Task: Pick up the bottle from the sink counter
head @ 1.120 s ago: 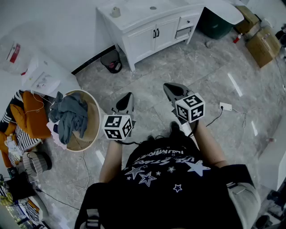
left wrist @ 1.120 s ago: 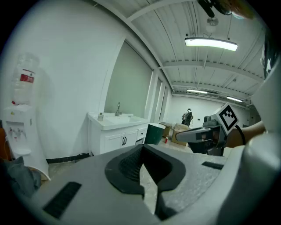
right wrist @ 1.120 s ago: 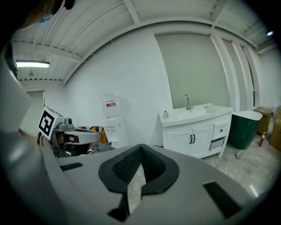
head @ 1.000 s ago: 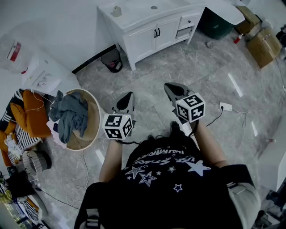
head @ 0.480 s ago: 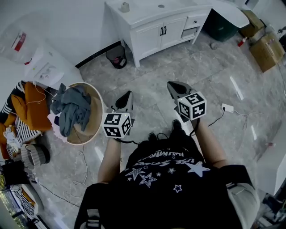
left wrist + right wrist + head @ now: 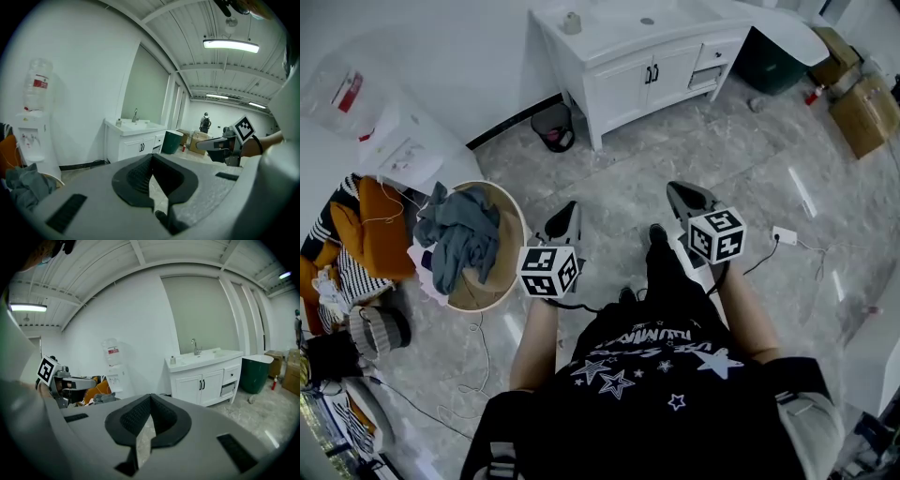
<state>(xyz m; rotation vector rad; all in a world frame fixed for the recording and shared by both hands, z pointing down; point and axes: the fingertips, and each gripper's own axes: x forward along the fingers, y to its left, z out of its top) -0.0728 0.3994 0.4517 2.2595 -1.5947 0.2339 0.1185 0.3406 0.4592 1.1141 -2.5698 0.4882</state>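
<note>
The bottle [image 6: 572, 22] is a small pale container standing on the left end of the white sink counter [image 6: 623, 37], far across the room. It also shows small in the left gripper view as the bottle [image 6: 119, 123] and in the right gripper view as the bottle [image 6: 172, 360], beside the tap. My left gripper [image 6: 568, 212] and right gripper [image 6: 677, 190] hover over the grey floor, both pointing toward the cabinet. Each is shut with nothing between its jaws: left gripper [image 6: 151, 158], right gripper [image 6: 150, 398]. Both are well short of the counter.
A round basket [image 6: 508, 272] of clothes sits just left of my left gripper. A small black bin [image 6: 555, 127] stands beside the cabinet, a water dispenser [image 6: 394, 141] against the left wall. A green bin [image 6: 773, 61], cardboard boxes [image 6: 862, 112] and a floor socket with cable [image 6: 785, 234] lie right.
The person has stepped forward, one leg now showing between the grippers. The left gripper has advanced a little over the floor. Both stay shut and empty.
</note>
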